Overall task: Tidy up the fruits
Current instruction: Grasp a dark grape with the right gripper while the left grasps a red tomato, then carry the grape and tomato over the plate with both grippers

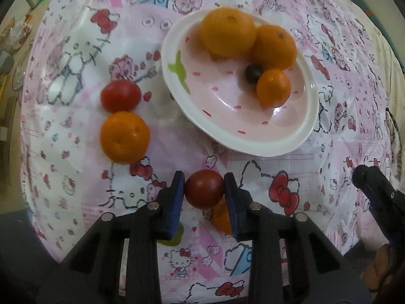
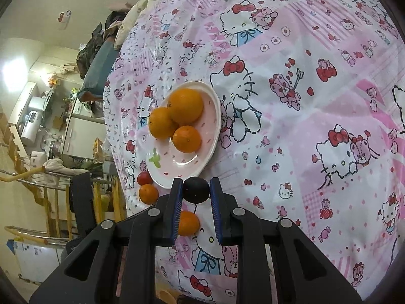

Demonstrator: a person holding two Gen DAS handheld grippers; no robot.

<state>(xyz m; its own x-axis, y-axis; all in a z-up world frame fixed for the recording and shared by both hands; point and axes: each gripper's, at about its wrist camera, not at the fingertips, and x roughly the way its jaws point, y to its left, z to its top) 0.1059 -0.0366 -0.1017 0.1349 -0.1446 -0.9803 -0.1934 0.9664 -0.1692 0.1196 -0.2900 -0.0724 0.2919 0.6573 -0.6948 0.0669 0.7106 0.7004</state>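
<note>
Left gripper (image 1: 204, 193) is clamped on a dark red tomato (image 1: 204, 188), low centre of the left wrist view; both blue pads touch its sides. An orange (image 1: 221, 217) lies partly hidden just beneath. Right gripper (image 2: 196, 190) is clenched on a dark round fruit (image 2: 196, 189), low centre of its own view, just below the plate (image 2: 214, 136) rim. The pink-and-white plate holds three oranges (image 1: 227, 31) and one small dark fruit (image 1: 253, 73), upper centre. On the patterned tablecloth (image 1: 76, 58), left of the plate, a red tomato (image 1: 121, 95) touches an orange (image 1: 124, 137).
</note>
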